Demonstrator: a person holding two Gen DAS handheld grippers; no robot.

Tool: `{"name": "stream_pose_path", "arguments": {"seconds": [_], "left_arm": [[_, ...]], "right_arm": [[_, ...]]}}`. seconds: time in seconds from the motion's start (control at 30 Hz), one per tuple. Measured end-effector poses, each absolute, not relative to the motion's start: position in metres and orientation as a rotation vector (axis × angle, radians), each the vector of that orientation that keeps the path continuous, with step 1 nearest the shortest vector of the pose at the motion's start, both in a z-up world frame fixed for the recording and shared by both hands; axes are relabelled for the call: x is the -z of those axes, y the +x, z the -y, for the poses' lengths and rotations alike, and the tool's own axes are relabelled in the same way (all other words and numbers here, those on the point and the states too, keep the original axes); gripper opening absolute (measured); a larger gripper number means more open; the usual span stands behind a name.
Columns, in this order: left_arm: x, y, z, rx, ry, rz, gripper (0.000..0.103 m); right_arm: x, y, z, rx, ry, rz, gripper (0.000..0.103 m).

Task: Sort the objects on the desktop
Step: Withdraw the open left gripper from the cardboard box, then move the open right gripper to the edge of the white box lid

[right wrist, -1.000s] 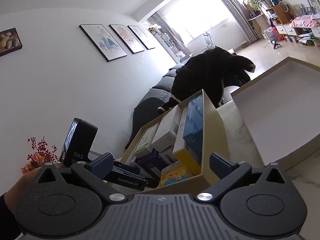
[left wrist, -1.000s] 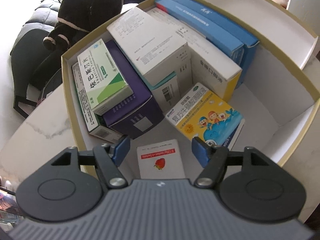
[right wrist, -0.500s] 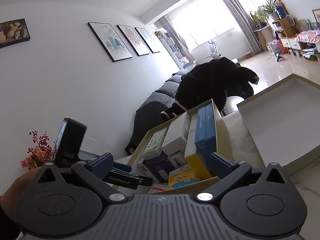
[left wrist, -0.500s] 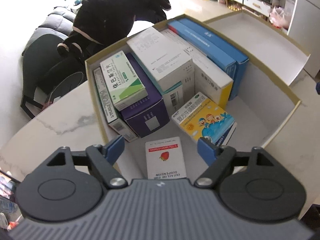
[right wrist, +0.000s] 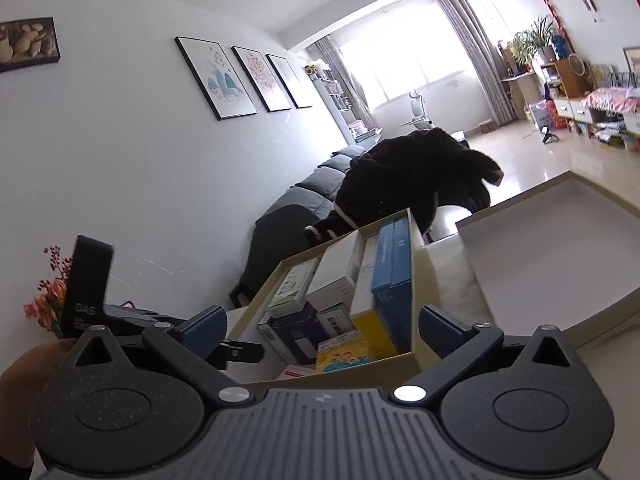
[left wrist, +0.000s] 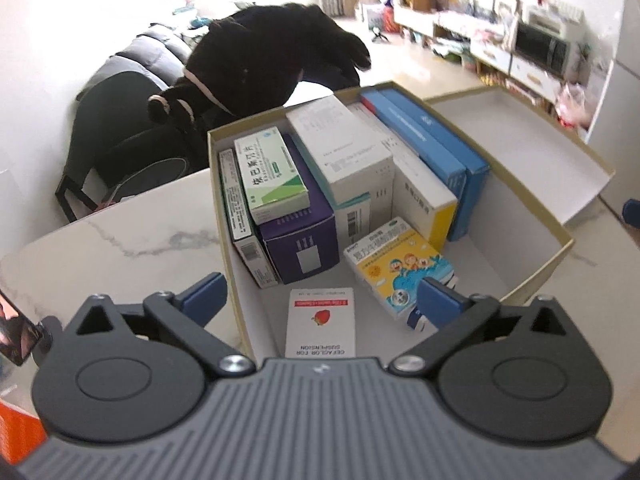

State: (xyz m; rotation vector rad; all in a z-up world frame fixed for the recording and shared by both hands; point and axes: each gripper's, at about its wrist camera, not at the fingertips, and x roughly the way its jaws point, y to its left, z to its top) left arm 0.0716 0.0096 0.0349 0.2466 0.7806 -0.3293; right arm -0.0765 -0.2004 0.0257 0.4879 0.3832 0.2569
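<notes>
A tan storage box (left wrist: pixel 558 256) on the marble table holds several medicine cartons. A white strawberry carton (left wrist: pixel 321 326) lies flat on the box floor, beside a yellow cartoon carton (left wrist: pixel 394 268). A green-white carton (left wrist: pixel 270 172) rests on a purple one (left wrist: pixel 298 236). Blue cartons (left wrist: pixel 432 140) stand at the back. My left gripper (left wrist: pixel 320 300) hovers open above the box's near edge, empty. My right gripper (right wrist: pixel 320 326) is open and empty, level with the box's side (right wrist: pixel 422 280), and sees the left gripper's body (right wrist: pixel 90 280).
The box lid (left wrist: pixel 520 132) lies open-side up to the right of the box. A black garment (left wrist: pixel 272 56) hangs over a dark chair behind the table. Red-orange flowers (right wrist: pixel 48 300) stand at the left. Bare marble (left wrist: pixel 120 248) lies left of the box.
My left gripper has pulled up and back from the box, so the whole box and room now show. The right gripper has lifted slightly. The strawberry carton stays on the box floor.
</notes>
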Motion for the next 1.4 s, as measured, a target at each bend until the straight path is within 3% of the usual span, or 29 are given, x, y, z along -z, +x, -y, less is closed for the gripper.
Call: {"name": "stream_pose_path", "arguments": {"seconds": [0.67, 1.4], "left_arm": [[-0.029, 0.017, -0.003, 0.394, 0.040, -0.551, 0.103], [-0.011, 0.017, 0.001, 0.477, -0.058, -0.572, 0.103]], "right_arm": [[-0.018, -0.087, 0.232, -0.087, 0.450, -0.389, 0.102], [0.048, -0.033, 0.316, 0.263, 0.502, -0.520, 0.102]]}}
